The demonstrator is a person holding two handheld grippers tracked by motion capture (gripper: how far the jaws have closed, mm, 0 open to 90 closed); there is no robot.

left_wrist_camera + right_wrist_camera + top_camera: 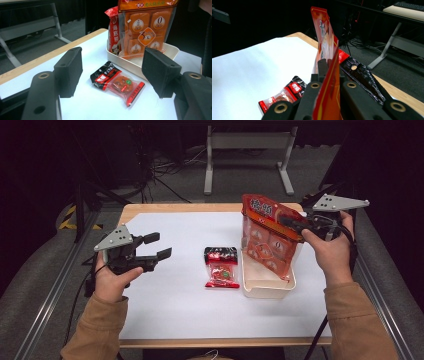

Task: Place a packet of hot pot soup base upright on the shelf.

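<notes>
The right gripper (296, 226) is clamped on the top edge of the large orange bag (267, 242), so the bag hangs upright with its bottom inside the white tray (267, 289). Holding it by the top seal probably lets the bag go down straight beside the red packet (114, 37) which already stands in the tray. In the right gripper view the thin seal (328, 82) passes exactly between the two pressed jaws. The left gripper (157, 246) waits with its jaws apart and grasps nothing. The small red-and-black packet (221, 267) lies flat on the white table (170, 305), in front of these spread jaws and well apart from them.
</notes>
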